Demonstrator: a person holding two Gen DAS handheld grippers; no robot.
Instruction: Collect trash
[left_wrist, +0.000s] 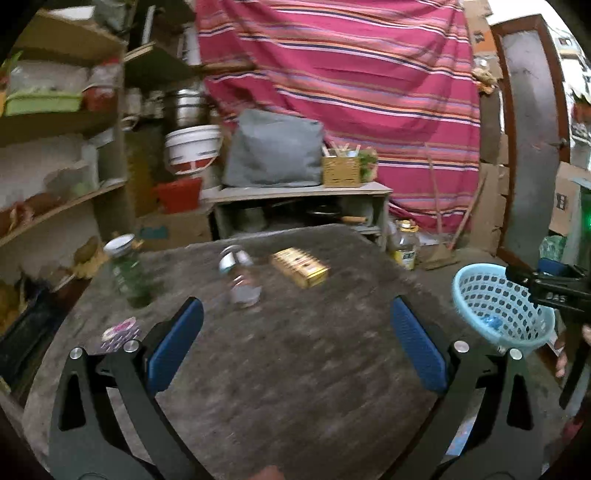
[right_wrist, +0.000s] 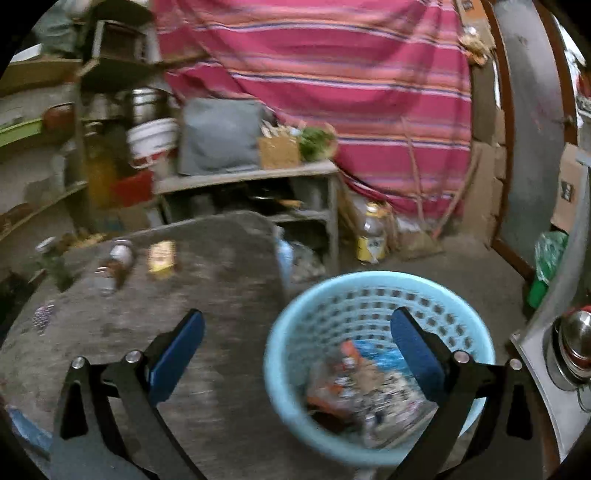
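Observation:
My left gripper (left_wrist: 295, 343) is open over the dark wooden table (left_wrist: 295, 387) with nothing between its blue pads. Ahead of it lie a clear bottle (left_wrist: 242, 280), a gold box (left_wrist: 300, 266), a green jar with a white lid (left_wrist: 127, 271) and a pink-purple wrapper (left_wrist: 120, 334). My right gripper (right_wrist: 295, 347) is open and empty, straddling the table's right edge and a light blue basket (right_wrist: 369, 277). Crumpled wrappers and packets (right_wrist: 354, 384) lie in the basket. The bottle (right_wrist: 114, 266), box (right_wrist: 161, 255) and wrapper (right_wrist: 43, 314) show blurred at the left.
The basket (left_wrist: 491, 295) stands off the table's right side, with the other gripper's black body (left_wrist: 554, 291) over it. Behind are a low shelf (left_wrist: 303, 192) with a grey cushion, an oil bottle (left_wrist: 406, 247) on the floor, cluttered shelves (left_wrist: 55, 206) and a striped cloth. Steel pots (right_wrist: 572, 350) sit right.

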